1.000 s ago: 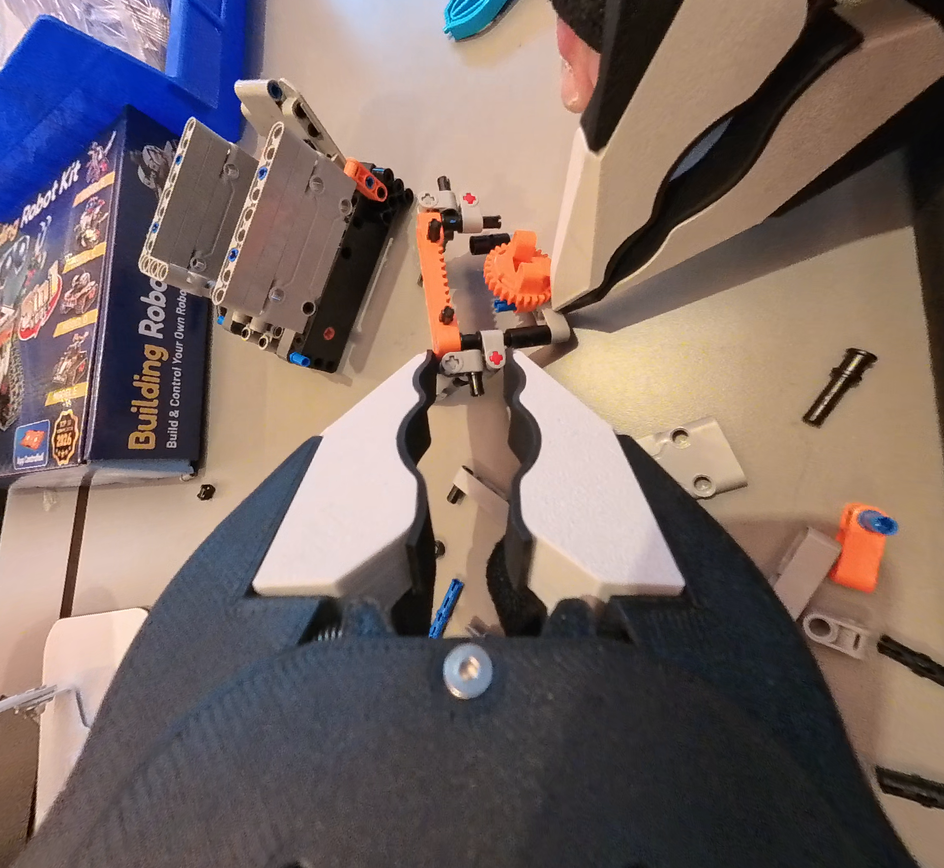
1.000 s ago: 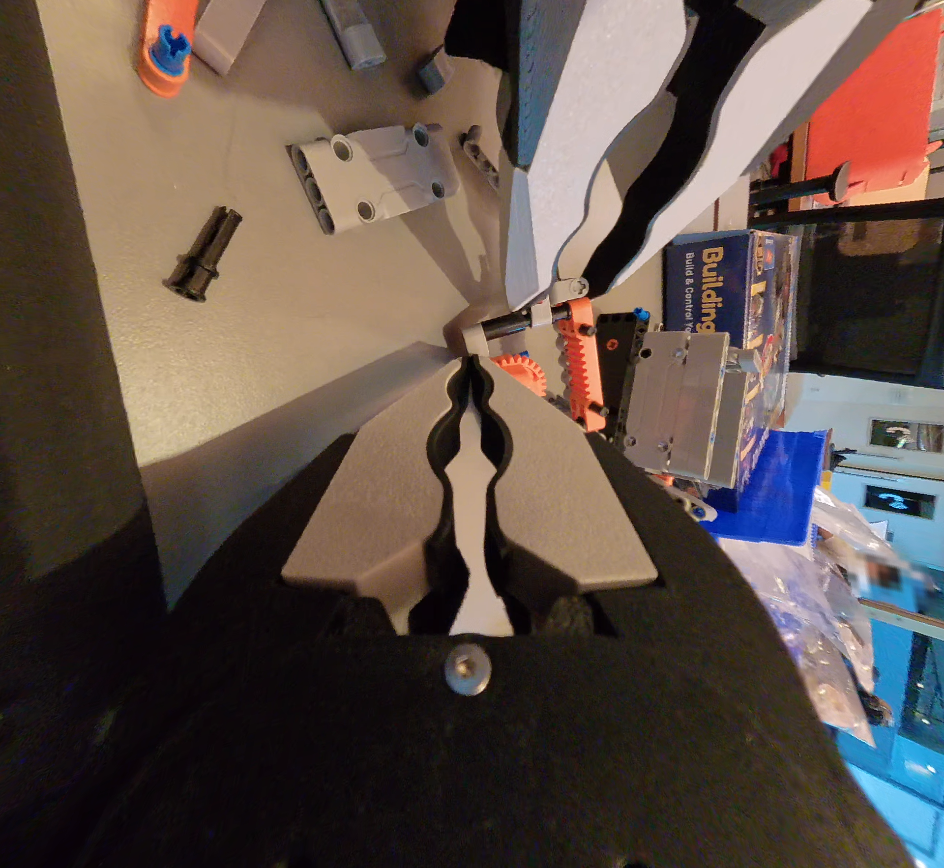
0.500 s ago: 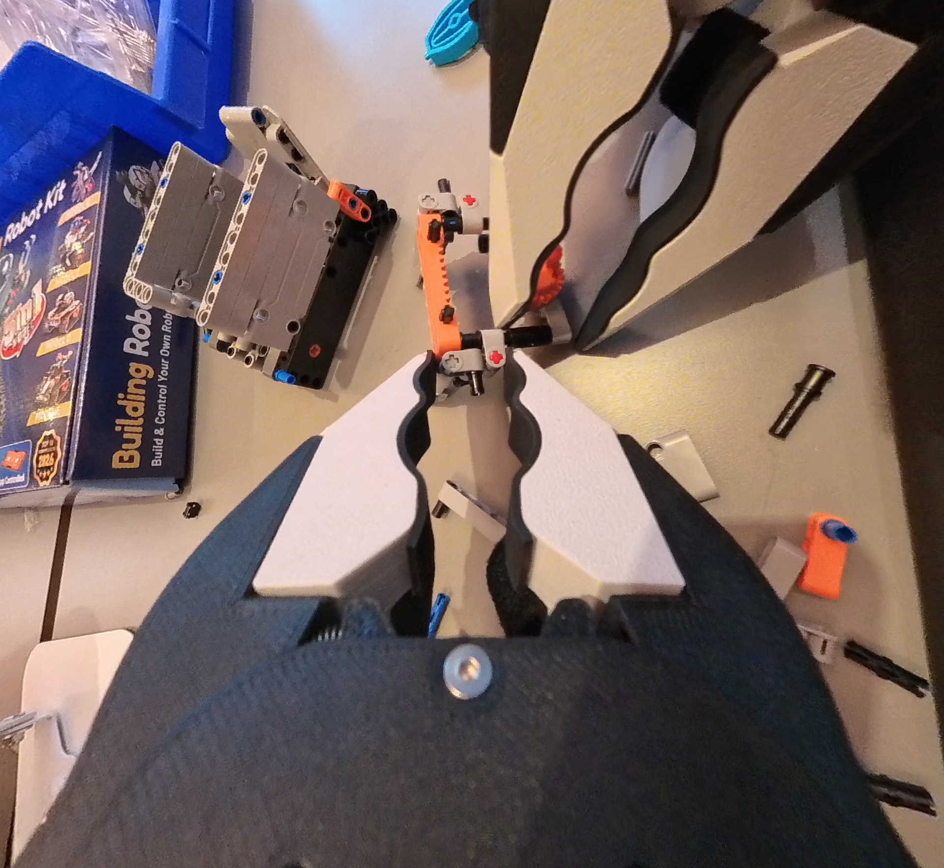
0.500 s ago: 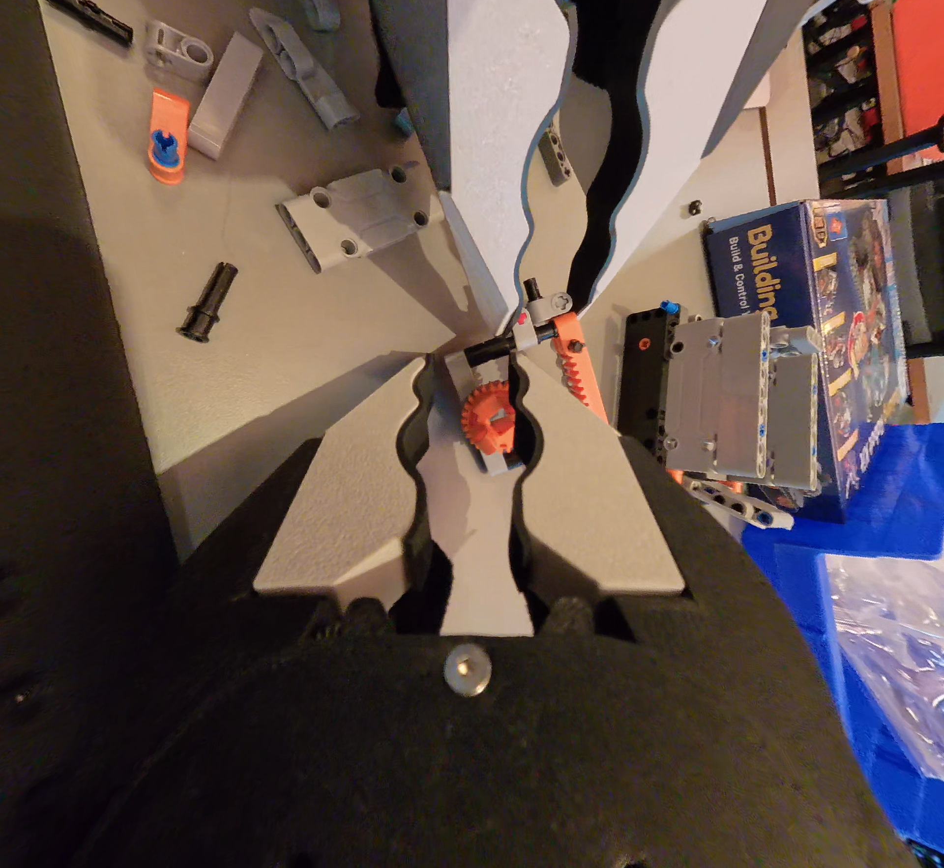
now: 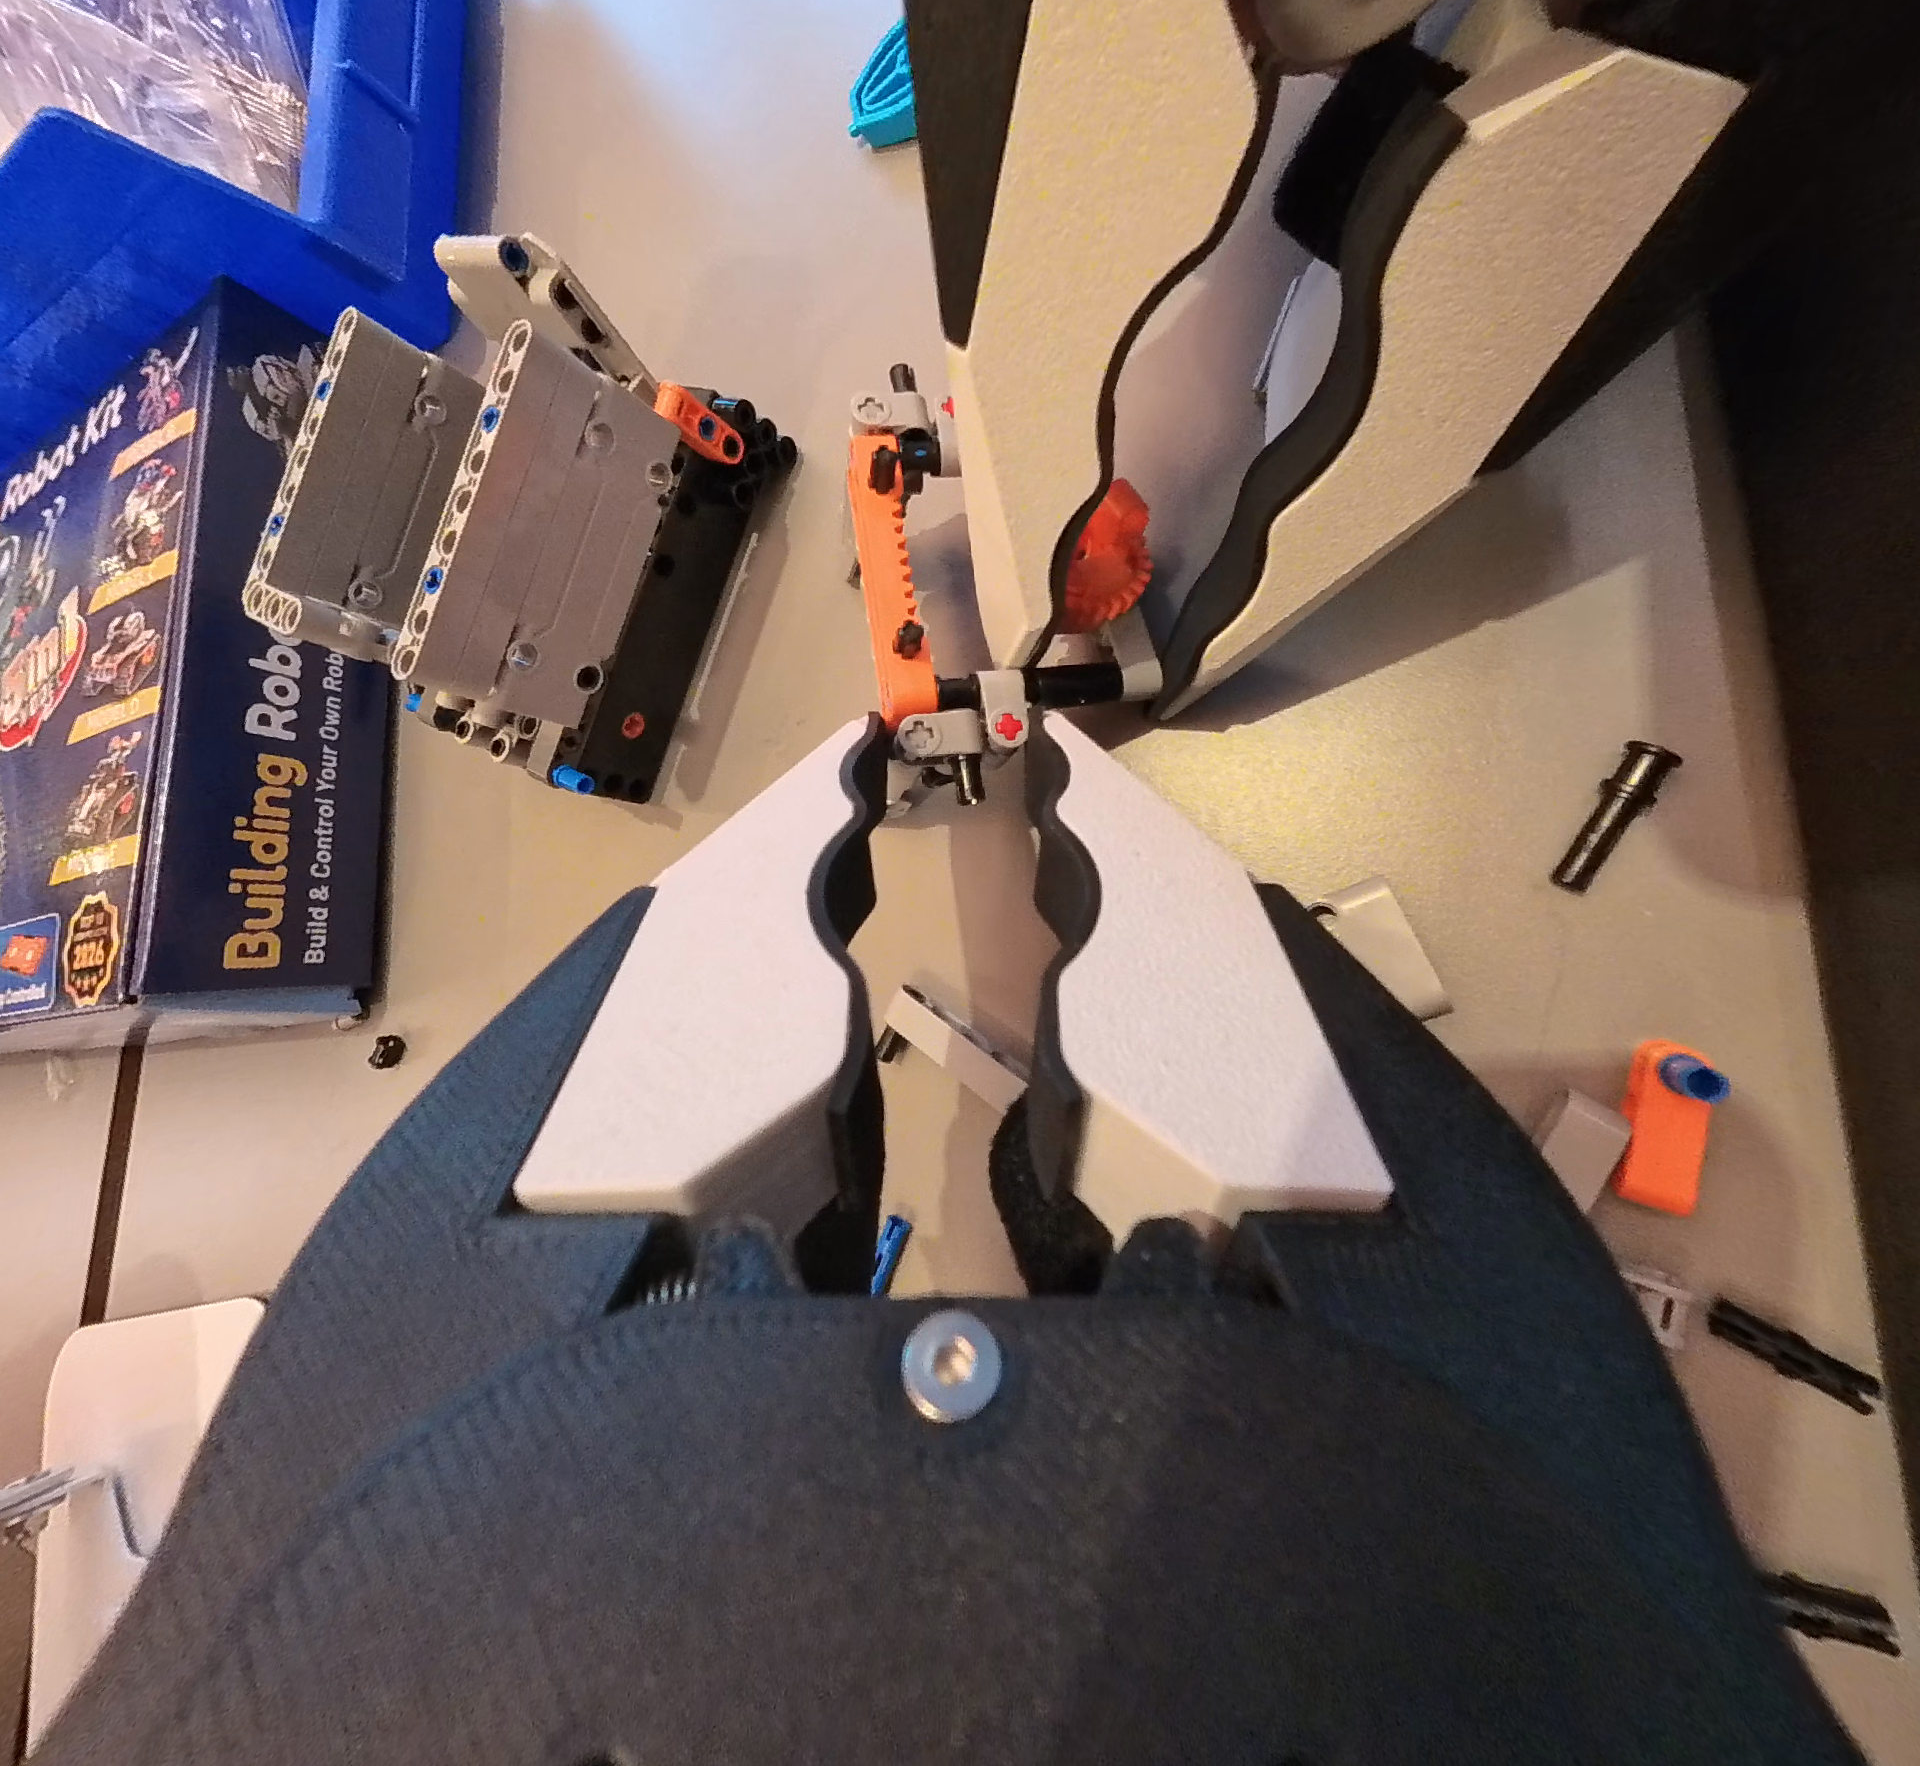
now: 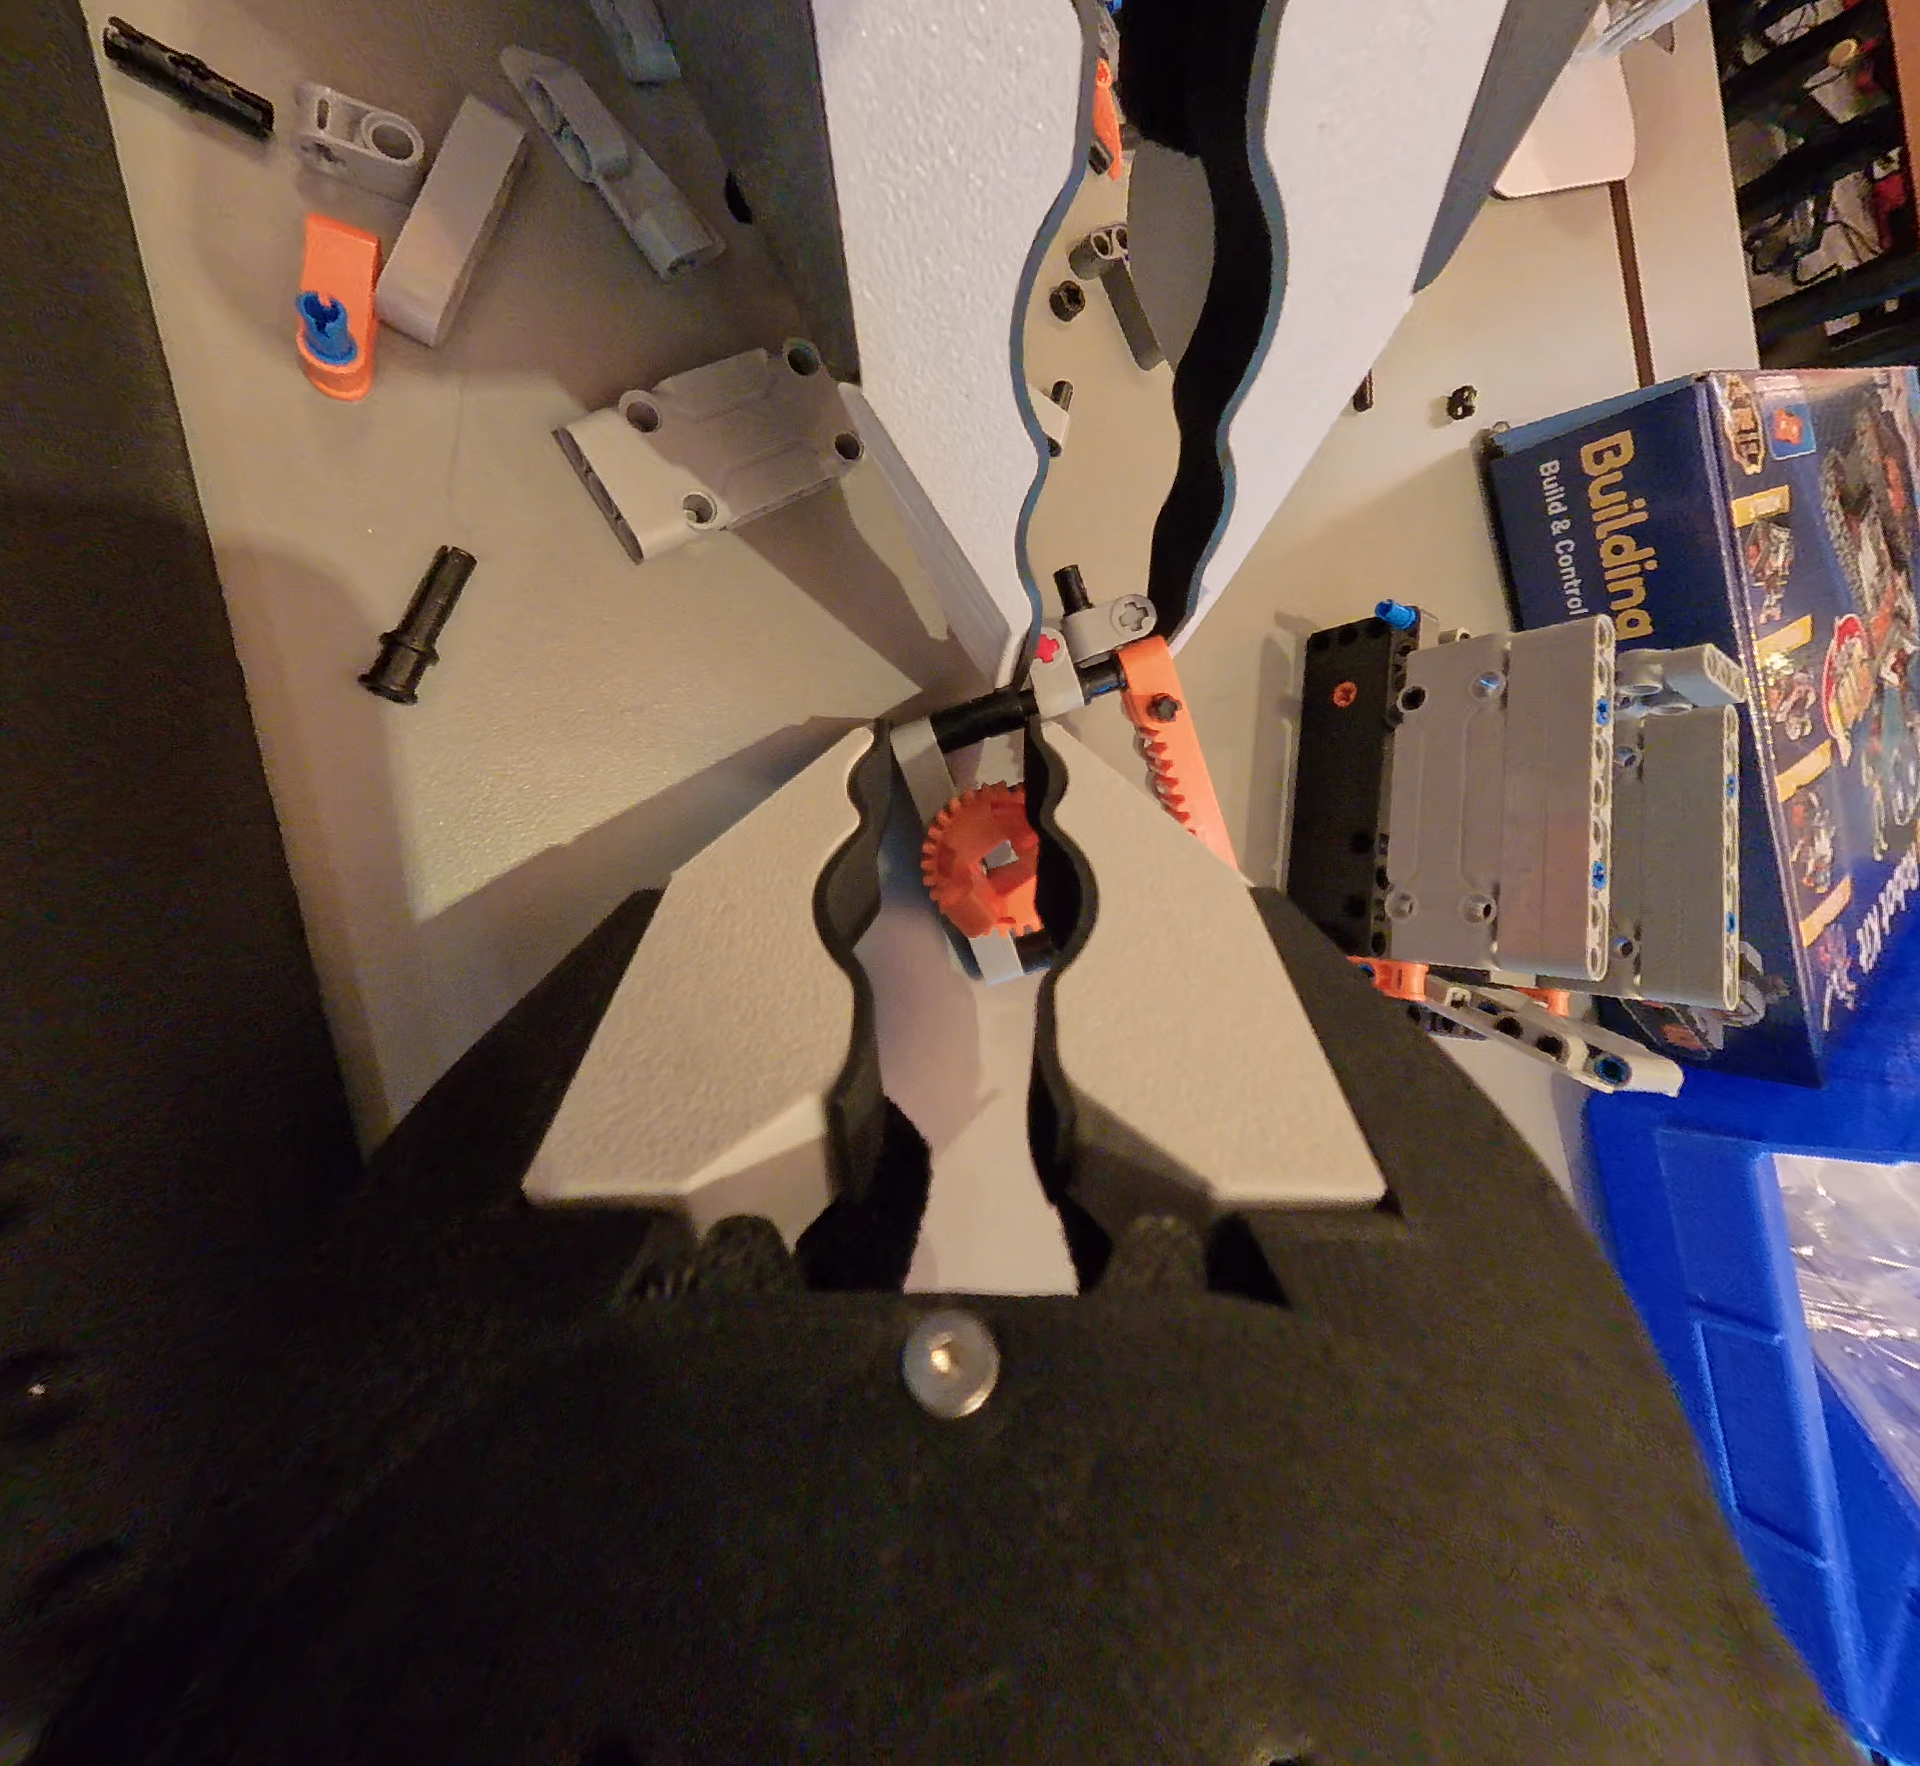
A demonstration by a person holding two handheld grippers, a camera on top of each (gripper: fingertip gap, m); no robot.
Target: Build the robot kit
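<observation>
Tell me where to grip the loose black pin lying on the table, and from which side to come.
Grip the black pin across its plain shaft, about mid-length, coming straight down with a finger on either side of its long axis. It lies flat on the table with bare surface all round, so both sides look free. The flanged end is wider and would likely seat worse.

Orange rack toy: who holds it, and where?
Left gripper pinches its grey end connector; right gripper sits open around the orange gear, not clamped.
</observation>
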